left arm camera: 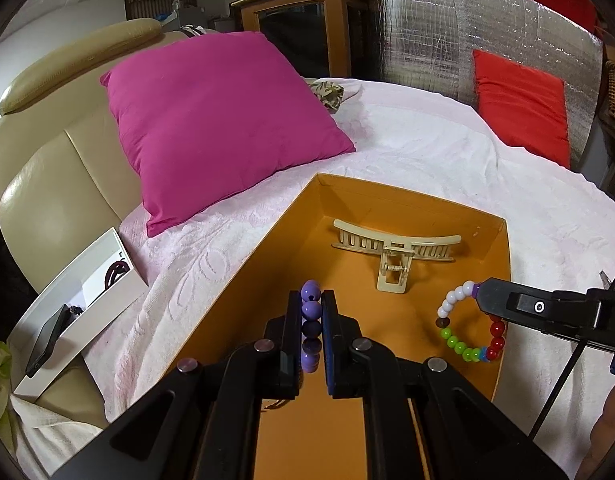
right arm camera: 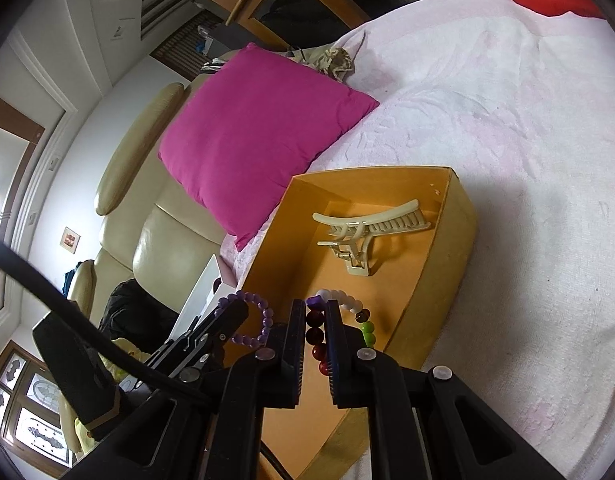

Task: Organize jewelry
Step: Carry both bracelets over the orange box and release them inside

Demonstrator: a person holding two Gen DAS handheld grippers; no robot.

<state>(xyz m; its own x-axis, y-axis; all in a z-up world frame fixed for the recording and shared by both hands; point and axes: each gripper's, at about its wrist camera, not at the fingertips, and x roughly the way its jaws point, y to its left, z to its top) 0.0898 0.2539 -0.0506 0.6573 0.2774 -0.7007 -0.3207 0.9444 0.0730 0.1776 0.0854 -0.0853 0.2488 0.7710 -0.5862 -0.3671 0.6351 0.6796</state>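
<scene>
An open orange box point(left arm camera: 263, 256) point(right arm camera: 459, 216) lies on the pale pink bedcover. A cream hair claw clip point(left arm camera: 391, 254) point(right arm camera: 363, 236) rests on the box floor near its far wall. My left gripper point(left arm camera: 311, 304) is shut on a purple bead bracelet point(left arm camera: 311, 310), held over the box's left part; in the right wrist view that bracelet point(right arm camera: 263, 316) hangs as a ring from the left gripper point(right arm camera: 231, 312). My right gripper point(right arm camera: 316, 308) point(left arm camera: 481, 294) is shut on a multicolour bead bracelet point(right arm camera: 315, 334) point(left arm camera: 459, 344) with white, green and red beads, over the box's near right corner.
A magenta cushion point(left arm camera: 215, 120) point(right arm camera: 259, 132) leans on the beige leather headboard point(left arm camera: 59, 168) beyond the box. A red cushion point(left arm camera: 523, 100) stands at the far right. A white box with a phone point(left arm camera: 47, 340) sits left of the bed. Bedcover point(right arm camera: 527, 160) spreads to the right.
</scene>
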